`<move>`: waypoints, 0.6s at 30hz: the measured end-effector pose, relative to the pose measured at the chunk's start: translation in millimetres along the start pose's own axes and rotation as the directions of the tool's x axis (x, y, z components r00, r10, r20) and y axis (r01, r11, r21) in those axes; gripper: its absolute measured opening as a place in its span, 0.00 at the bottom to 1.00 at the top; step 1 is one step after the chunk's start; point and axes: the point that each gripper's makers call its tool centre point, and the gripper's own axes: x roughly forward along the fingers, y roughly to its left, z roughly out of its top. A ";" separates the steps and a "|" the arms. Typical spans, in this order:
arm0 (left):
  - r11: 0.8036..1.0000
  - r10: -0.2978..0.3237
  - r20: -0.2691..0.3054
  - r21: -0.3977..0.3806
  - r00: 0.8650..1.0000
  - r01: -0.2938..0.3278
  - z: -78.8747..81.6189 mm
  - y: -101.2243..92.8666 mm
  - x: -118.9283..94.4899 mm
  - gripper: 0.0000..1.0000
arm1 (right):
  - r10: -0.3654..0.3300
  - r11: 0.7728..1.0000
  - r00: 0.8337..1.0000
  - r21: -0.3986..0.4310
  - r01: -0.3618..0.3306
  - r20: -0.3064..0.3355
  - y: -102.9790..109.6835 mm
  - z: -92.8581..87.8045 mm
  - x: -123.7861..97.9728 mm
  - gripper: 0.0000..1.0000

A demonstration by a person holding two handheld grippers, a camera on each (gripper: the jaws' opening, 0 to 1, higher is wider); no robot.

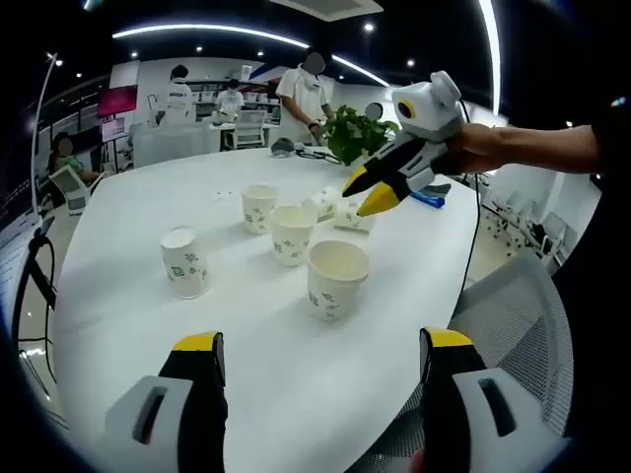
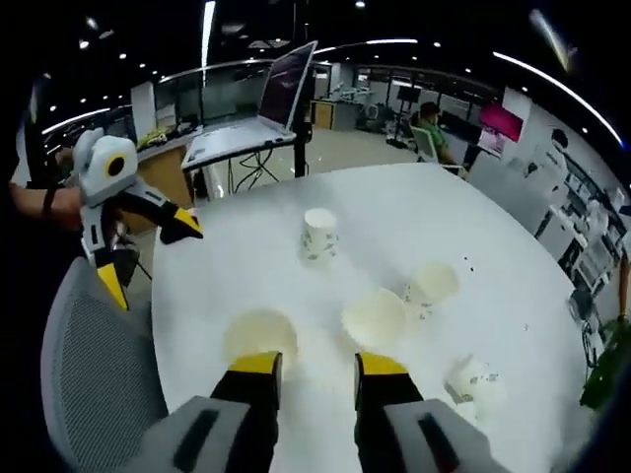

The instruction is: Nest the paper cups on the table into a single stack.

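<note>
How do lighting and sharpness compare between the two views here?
Left gripper view: evenly lit and fairly sharp, printed white paper cups readable on the round white table, edges bowed by fisheye. Right gripper view: dimmer, and the table glares so much that the cups' rims wash out; the foreground looks soft.

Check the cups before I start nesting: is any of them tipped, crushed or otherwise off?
One is odd: the upside-down cup stands rim-down, apart from the three upright cups, so it needs flipping before nesting. A tipped cup also seems to lie on its side further along the table. No spill or crushing shows.
</note>
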 end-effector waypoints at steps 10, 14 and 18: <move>1.000 -0.001 0.014 -0.019 1.000 0.001 2.2 -1.4 1.0 0.79 | -0.039 0.997 0.999 0.061 0.038 0.019 -22.9 6.9 7.1 0.28; 1.000 -0.003 0.016 -0.024 1.000 0.004 2.7 -2.2 3.0 0.79 | -0.036 0.996 0.999 0.081 0.033 0.034 -30.8 14.5 14.5 0.28; 1.000 -0.003 0.020 -0.024 1.000 0.003 2.6 -7.2 2.8 0.80 | -0.032 0.996 0.999 0.082 0.030 0.026 -33.7 18.8 24.2 0.31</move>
